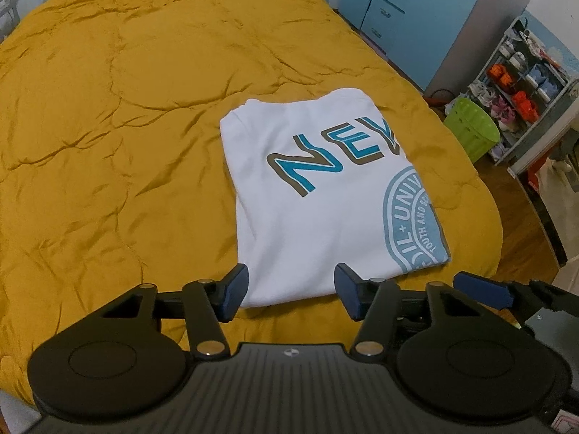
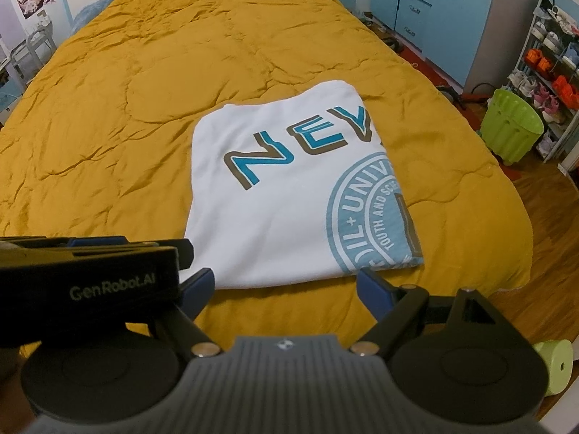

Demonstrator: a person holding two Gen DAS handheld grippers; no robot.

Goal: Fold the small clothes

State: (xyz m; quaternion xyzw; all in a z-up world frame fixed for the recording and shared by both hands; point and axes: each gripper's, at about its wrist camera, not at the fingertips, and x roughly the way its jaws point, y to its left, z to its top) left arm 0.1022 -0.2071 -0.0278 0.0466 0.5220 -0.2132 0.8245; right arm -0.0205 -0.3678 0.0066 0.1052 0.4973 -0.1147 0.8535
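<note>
Left gripper (image 1: 291, 294): blue-padded fingers spread wide, nothing between them, held just short of the near edge of the T-shirt (image 1: 318, 195). In the right wrist view its body crosses the lower left, and the white lettering "GenRobot.AI" is readable on its side.

Right gripper (image 2: 286, 291): fingers likewise spread apart, empty, near the shirt's front edge; its left finger is partly hidden behind the left gripper's body.

White T-shirt lies folded into a rough rectangle, flat on the mustard-yellow quilt (image 1: 108, 108), toward the bed's right side. Print: large teal letters with brown outline, "NEV", cut off at the right fold. Below it part of a round light-blue seal (image 2: 372, 224); legible fragments "IL + UNIV" and "YOUTH AND SCI", remainder folded under.

Beyond the bed, right: lime-green basket (image 1: 472, 128) on the wood floor, a shoe rack (image 2: 550, 68) with orange and pale shoes behind it, blue cabinets (image 1: 387, 3) farther back. A pale green stool (image 2: 555, 367) sits at lower right.
</note>
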